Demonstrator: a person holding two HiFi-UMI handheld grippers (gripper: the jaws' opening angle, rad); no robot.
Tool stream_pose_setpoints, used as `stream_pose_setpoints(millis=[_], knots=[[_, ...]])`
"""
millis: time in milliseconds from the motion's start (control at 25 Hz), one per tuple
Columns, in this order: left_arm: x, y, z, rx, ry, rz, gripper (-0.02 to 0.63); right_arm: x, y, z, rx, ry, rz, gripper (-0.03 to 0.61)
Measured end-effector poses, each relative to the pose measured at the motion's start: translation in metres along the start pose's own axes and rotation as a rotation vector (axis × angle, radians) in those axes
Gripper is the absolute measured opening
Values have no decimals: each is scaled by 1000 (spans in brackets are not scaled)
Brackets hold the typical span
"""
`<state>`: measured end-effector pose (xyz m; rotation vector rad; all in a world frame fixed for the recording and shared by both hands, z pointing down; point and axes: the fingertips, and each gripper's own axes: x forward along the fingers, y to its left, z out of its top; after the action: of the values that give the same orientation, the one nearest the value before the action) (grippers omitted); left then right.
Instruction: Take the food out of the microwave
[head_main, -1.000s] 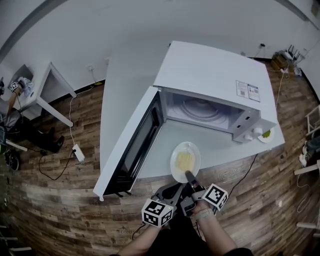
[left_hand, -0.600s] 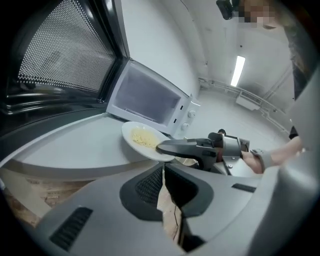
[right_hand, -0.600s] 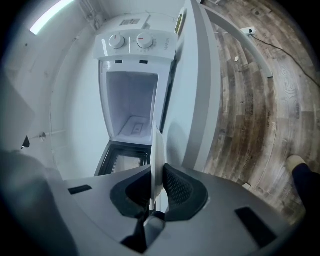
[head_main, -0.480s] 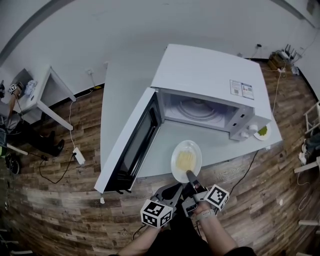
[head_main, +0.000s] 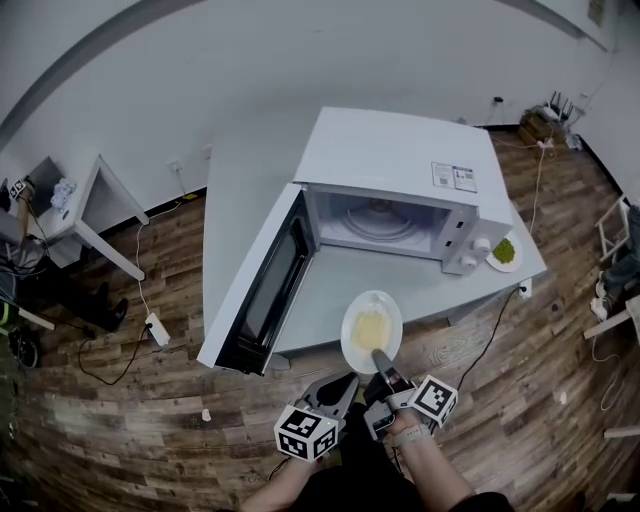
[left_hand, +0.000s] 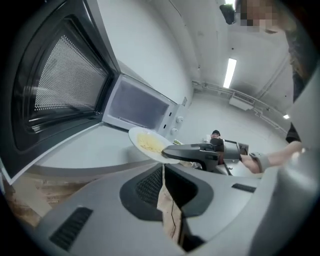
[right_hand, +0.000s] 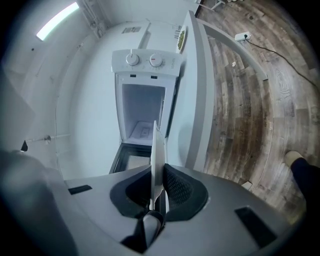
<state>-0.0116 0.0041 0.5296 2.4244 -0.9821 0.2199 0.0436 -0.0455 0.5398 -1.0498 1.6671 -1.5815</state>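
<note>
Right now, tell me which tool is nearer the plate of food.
Right. The right tool is shut on the near rim of the plate; the left tool, shut and empty, sits beside it, short of the plate.

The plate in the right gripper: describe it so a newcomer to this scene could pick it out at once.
Find the white microwave, door open, on the grey table. Before its cavity, at the table's near edge, the right gripper clamps the rim of a round white plate of pale yellow food. The other plate, beside the microwave's knobs, is smaller and holds green food.
</note>
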Motion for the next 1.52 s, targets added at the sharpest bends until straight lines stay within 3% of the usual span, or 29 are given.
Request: stream_pose_setpoints(millis=[280,1520], knots=[[-29,-21,1,2,-20,-29,20,-31,14,-14,-4,-13,8,54],[-121,-64,-13,-10,-99,-25,20,-129,42,-76,17,-24,41,55]])
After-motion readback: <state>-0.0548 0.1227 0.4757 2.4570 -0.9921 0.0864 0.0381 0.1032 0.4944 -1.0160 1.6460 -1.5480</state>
